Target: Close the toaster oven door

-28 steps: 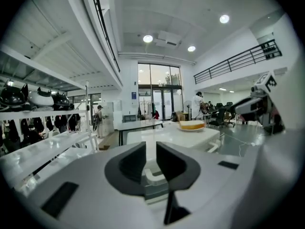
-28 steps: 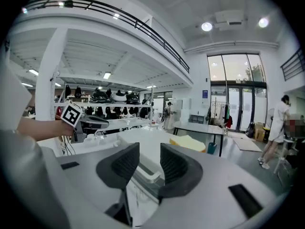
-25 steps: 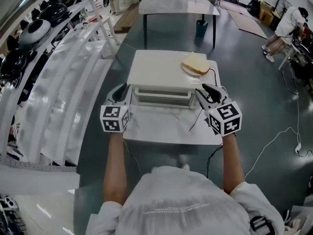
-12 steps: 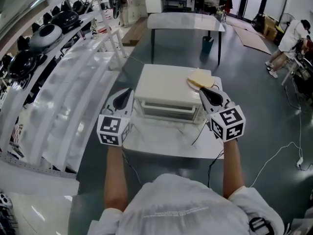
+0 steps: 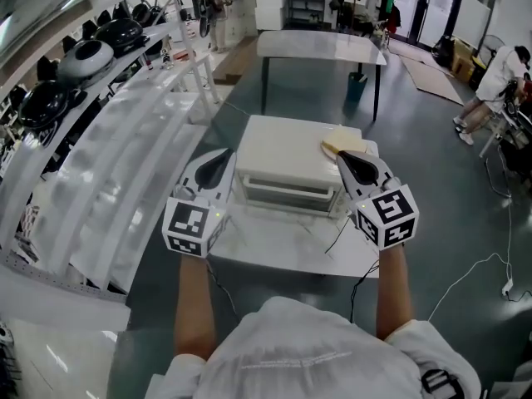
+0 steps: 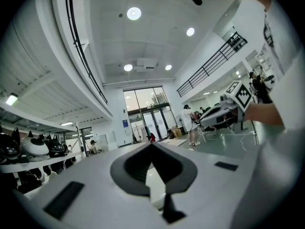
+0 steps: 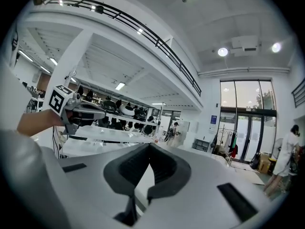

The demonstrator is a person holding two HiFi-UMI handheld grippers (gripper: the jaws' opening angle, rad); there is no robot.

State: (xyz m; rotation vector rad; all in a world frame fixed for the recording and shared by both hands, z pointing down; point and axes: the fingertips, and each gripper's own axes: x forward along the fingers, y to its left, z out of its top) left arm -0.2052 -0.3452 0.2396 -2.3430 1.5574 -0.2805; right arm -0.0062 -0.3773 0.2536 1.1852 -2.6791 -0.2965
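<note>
The white toaster oven [image 5: 287,166] stands on a small white table [image 5: 283,239], its front door up against the body. A slice of bread [image 5: 341,142] lies on its top at the back right. My left gripper [image 5: 214,166] hovers by the oven's left front corner, and my right gripper [image 5: 356,166] by the right front corner. Neither touches the oven. Both point level into the room. The left gripper's [image 6: 152,144] jaws have just been closing and meet with nothing between them. So have those of the right gripper [image 7: 150,147], also empty.
Long white shelves [image 5: 108,165] with black and white appliances [image 5: 83,56] run along the left. A larger table [image 5: 320,46] stands behind the oven, with a blue bin [image 5: 356,86] under it. A person [image 5: 503,73] bends at far right. Cables [image 5: 474,264] trail on the floor.
Both grippers have risen from beside the oven's front to about the level of its top. Their jaws went from apart to together. The oven has not moved.
</note>
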